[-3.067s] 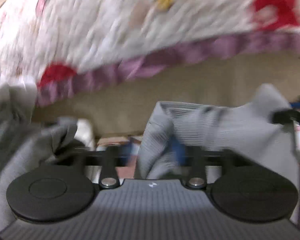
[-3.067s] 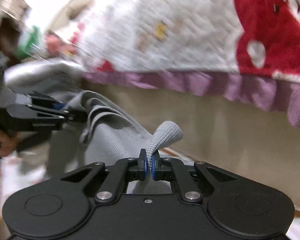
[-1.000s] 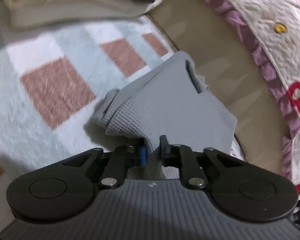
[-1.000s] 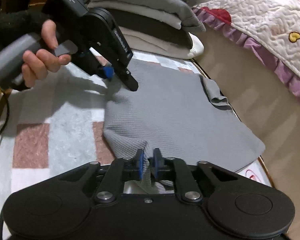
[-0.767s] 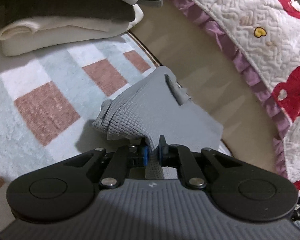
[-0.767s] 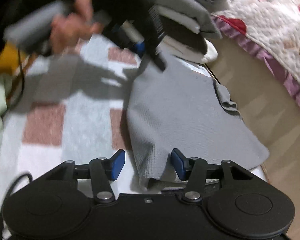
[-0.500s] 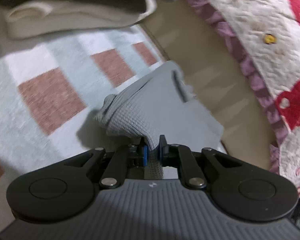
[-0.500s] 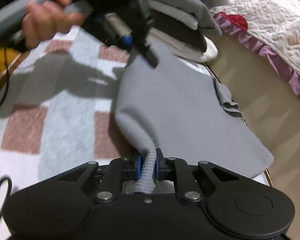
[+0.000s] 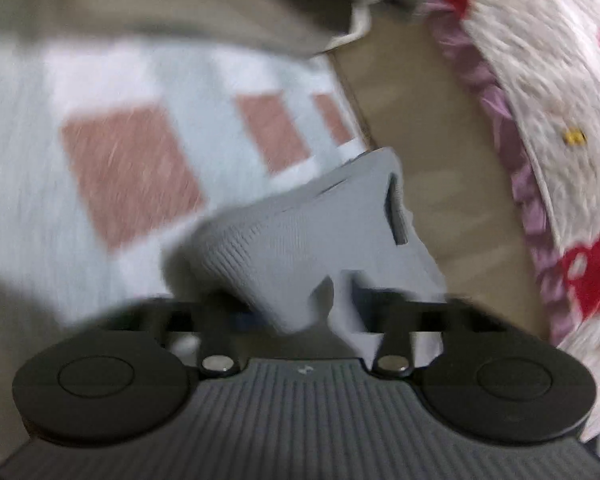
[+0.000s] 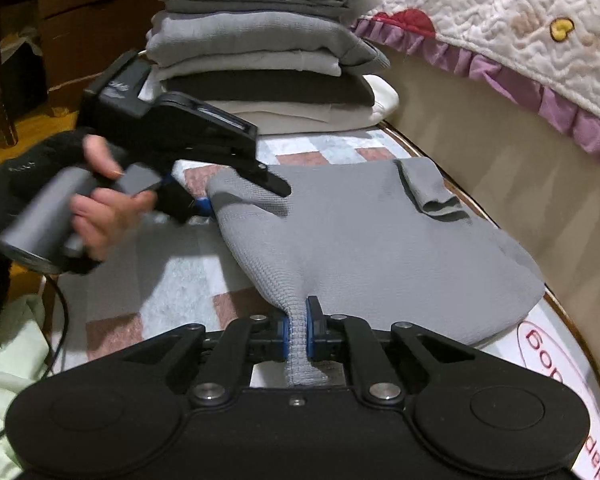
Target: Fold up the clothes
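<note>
So the grey garment [image 10: 364,232] lies partly folded on the checked mat [image 10: 172,280], by its bed-side edge. Right gripper [image 10: 298,326] fingers pinch its near hem; left gripper [image 9: 296,312] fingers look spread around a corner. Folded stack [image 10: 260,48] waits behind; more folds seem left.

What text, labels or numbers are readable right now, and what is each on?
"Bop": red letters running sideways inside a red oval on the white sheet; further red letters below it are cut off and unreadable.
Pale marking on the housing of the left tool: too blurred to read.
Left wrist view: motion-blurred, no readable text.
</note>
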Motion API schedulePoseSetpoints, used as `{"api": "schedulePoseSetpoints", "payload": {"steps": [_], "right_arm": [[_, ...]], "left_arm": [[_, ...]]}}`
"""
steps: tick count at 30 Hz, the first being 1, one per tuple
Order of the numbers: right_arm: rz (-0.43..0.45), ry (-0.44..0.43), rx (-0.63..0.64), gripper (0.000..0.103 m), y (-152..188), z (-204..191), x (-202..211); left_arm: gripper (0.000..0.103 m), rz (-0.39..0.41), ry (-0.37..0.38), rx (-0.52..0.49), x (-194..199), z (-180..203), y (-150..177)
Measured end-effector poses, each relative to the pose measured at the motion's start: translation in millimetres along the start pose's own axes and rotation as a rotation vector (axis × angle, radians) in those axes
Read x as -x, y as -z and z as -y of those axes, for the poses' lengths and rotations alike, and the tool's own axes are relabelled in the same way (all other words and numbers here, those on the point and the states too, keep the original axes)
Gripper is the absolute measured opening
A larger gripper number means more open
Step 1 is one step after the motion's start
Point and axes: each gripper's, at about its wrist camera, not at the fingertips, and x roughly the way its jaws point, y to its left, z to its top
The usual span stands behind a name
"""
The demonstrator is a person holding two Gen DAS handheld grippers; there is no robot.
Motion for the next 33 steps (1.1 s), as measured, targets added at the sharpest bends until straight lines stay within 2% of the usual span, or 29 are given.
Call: {"api": "schedulePoseSetpoints", "payload": {"steps": [3, 6, 8, 10, 13, 15, 17, 19, 20, 21, 23, 26, 27, 33], "right_arm": [[0.015, -0.007, 0.028, 0.009, -2, 0, 4], [0.034, -0.069, -0.018, 0.009, -6, 2, 18], [0.03, -0.153, -0.092, 0.01, -8, -6, 32], [0.023, -0.254, -0.168, 0.01, -7, -18, 46], [-0.038, -0.369, -0.186, 0.011, 8, -56, 40], [-0.131, -0.442, -0.193, 0.021, 19, -71, 22], [-0.16, -0.521, -0.228, 0.022, 19, -66, 14], [-0.106, -0.585, -0.313, 0.031, 8, -47, 16], [-0.074, -0.609, -0.362, 0.041, 0, -36, 17], [-0.043, -0.631, -0.413, 0.046, -8, -23, 17], [-0.012, -0.591, -0.421, 0.046, -24, -6, 17], [-0.022, -0.443, -0.29, 0.046, -39, -1, 1], [-0.02, -0.421, -0.292, 0.046, -41, 2, -10], [-0.01, -0.293, -0.304, 0.045, -56, 16, -73]], "left_arm": [[0.011, 0.029, -0.053, -0.136, 27, 20, 1], [0.011, 0.058, -0.106, -0.272, 53, 40, 3], [0.011, 0.013, -0.153, -0.297, 86, 30, 12], [0.011, -0.027, -0.204, -0.272, 115, 2, 22], [0.011, -0.098, -0.238, -0.102, 133, -44, 31], [0.012, -0.12, -0.229, -0.037, 135, -57, 32], [0.013, -0.137, -0.223, -0.007, 137, -64, 31], [0.015, -0.154, -0.244, -0.044, 136, -62, 32], [0.019, -0.163, -0.256, -0.064, 135, -61, 33], [0.019, -0.169, -0.259, -0.068, 135, -60, 33], [0.02, -0.178, -0.256, -0.06, 134, -59, 32], [0.025, -0.184, -0.26, -0.085, 132, -57, 33], [0.031, -0.189, -0.266, -0.096, 131, -57, 34], [0.033, -0.191, -0.239, -0.101, 130, -62, 36]]}}
